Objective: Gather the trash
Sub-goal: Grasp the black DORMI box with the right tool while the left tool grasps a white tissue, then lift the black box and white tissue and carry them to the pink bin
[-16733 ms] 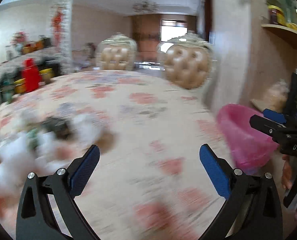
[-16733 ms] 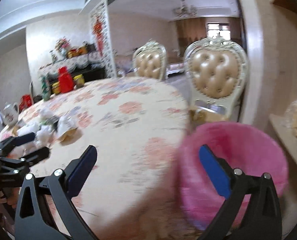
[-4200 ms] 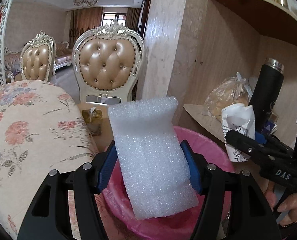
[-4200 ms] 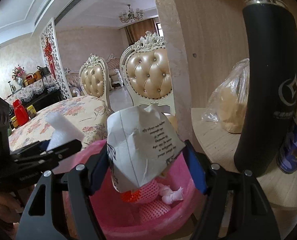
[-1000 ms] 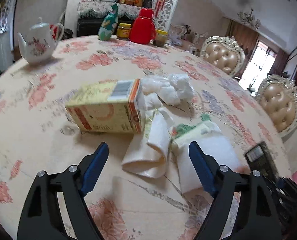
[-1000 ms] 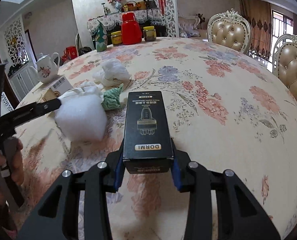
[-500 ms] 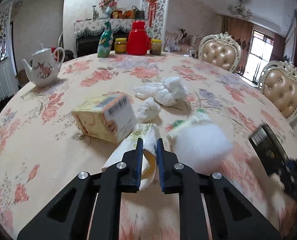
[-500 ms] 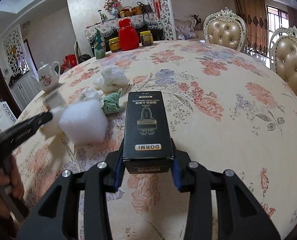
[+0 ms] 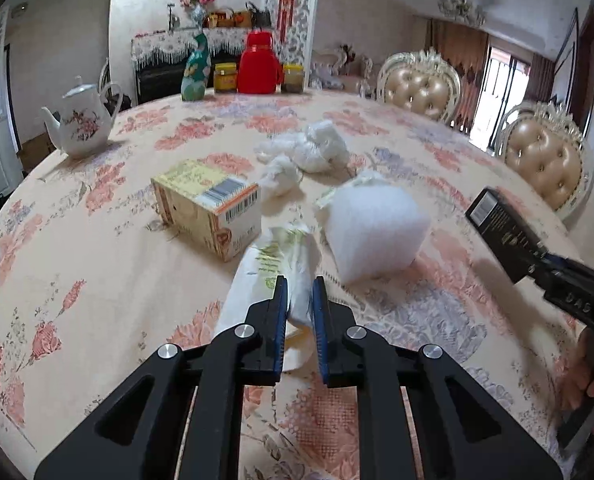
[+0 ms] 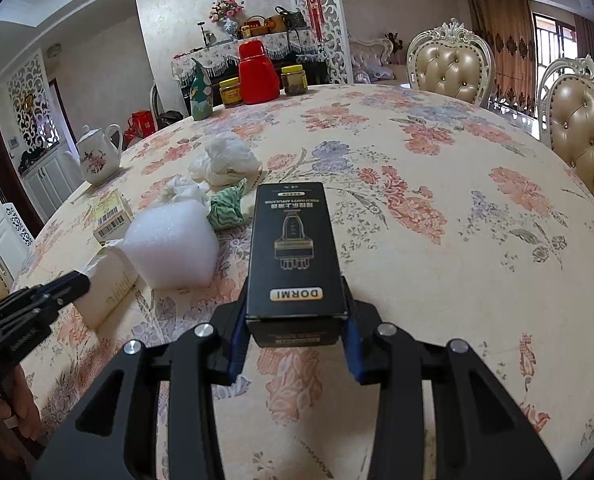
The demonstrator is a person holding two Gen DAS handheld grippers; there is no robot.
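Thin white paper, printed with green, is what the left tongs point(image 9: 299, 298) pinch: a flattened paper packet point(image 9: 275, 264) lying on the desk point(image 9: 97, 280) right in front of that camera, its far end toward twelve o'clock and touching the corner of a yellow carton point(image 9: 211, 208). The jaws are pressed nearly together on a fold of it, so the grip looks to be on a small bunch of loose paper, not on the whole piece. On a lift, the fold could slip out or tear, and the long free end may drag against the carton or the white foam block point(image 9: 373, 232) at one o'clock and nudge them.

The right tongs point(image 10: 295, 340) clamp the near end of a black box point(image 10: 295, 248) marked DORMI, which juts out toward twelve o'clock, well past the pads. Held only at one end, it could pivot or slide if swung quickly.

Still on the desk are crumpled white tissue point(image 9: 313, 148) and, in the right wrist view, a green crumpled wrapper point(image 10: 227, 208) at eleven o'clock beside the foam. These are light and soft, and a passing sleeve or tool could sweep them off the edge. The porcelain teapot point(image 9: 83, 124) stands well apart at ten o'clock. No bin is in view.
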